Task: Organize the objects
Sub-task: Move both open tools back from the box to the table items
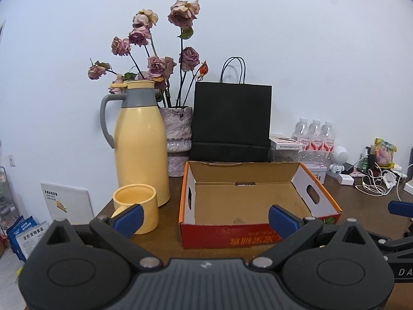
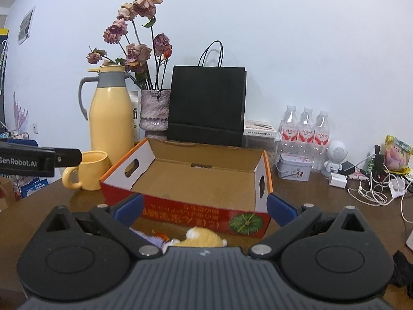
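Observation:
An open red and orange cardboard box sits on the brown table, nearly empty inside. A yellow mug stands left of it, in front of a tall yellow thermos. My left gripper is open and empty, just before the box's front wall. My right gripper is open, also before the box. A small yellow and purple plush toy lies on the table between and below its fingers, partly hidden by the gripper body.
A black paper bag and a vase of dried roses stand behind the box. Right of it are water bottles, a tin, a small white robot figure, chargers and cables.

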### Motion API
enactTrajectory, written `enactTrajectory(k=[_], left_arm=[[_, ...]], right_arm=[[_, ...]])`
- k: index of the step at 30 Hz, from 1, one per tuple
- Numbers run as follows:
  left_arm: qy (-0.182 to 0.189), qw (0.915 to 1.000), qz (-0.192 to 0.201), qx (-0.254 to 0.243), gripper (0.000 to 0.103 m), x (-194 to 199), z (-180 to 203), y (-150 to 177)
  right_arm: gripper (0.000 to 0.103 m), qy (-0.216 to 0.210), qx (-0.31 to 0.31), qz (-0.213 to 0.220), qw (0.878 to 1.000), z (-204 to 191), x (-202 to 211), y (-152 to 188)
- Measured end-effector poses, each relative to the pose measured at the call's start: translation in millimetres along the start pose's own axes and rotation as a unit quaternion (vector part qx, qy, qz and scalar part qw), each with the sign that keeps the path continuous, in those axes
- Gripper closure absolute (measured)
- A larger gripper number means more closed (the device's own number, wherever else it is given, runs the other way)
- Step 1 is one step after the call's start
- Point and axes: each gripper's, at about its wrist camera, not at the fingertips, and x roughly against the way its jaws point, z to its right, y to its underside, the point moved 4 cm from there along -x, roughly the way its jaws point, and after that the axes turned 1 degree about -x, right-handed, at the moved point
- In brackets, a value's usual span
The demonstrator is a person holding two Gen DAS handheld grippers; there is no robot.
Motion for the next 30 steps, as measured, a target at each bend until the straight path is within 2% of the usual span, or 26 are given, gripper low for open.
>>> enactTrajectory(k=[15, 30], left_arm=[[-0.003, 0.9993, -0.037, 0.008, 0.0, 41, -19, 34], [0.005, 0.995, -0.1, -0.008, 0.0, 42, -30, 77]], right_arm=[[0.0, 0.005, -0.022, -0.048, 0.999, -5, 37, 43], [0.0, 0.003, -0.03, -0.092, 0.995, -8, 39, 76]])
